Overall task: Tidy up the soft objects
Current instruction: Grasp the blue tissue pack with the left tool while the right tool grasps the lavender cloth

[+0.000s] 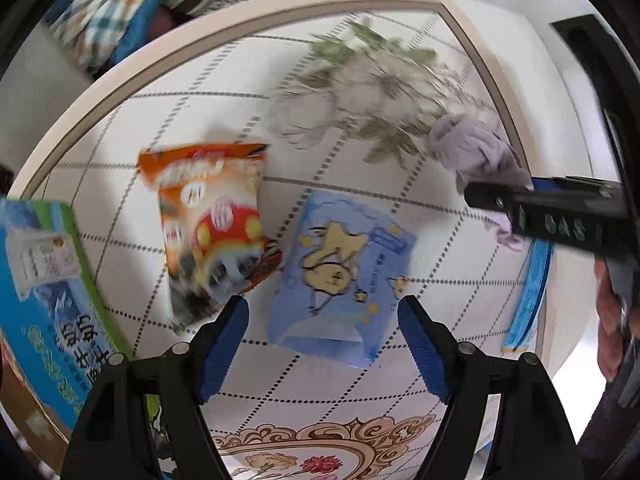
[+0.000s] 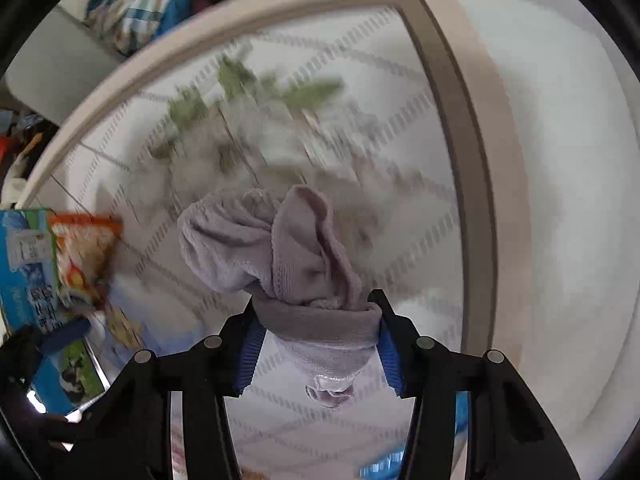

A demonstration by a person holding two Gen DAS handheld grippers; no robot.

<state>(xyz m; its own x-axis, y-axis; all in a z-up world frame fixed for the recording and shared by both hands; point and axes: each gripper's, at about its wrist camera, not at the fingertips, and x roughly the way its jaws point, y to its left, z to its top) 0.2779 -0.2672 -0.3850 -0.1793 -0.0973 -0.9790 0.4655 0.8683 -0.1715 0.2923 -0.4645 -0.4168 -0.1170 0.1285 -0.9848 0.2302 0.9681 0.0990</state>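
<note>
My right gripper (image 2: 316,320) is shut on a bunched lilac cloth (image 2: 280,248) and holds it above the table; the cloth bulges out ahead of the fingers. In the left wrist view the same cloth (image 1: 476,148) hangs at the tip of the right gripper (image 1: 480,196) at the right. My left gripper (image 1: 324,316) is open and empty, above a light-blue tissue pack with a cartoon bear (image 1: 340,276). An orange snack bag (image 1: 212,220) lies just left of the pack.
The table (image 1: 360,380) has a white quilted cover with floral prints and a beige rim (image 1: 120,80). A blue-green milk carton box (image 1: 44,300) stands at the left edge. A blue flat box (image 1: 528,292) lies at the right. Checked bedding (image 1: 108,4) lies beyond the table.
</note>
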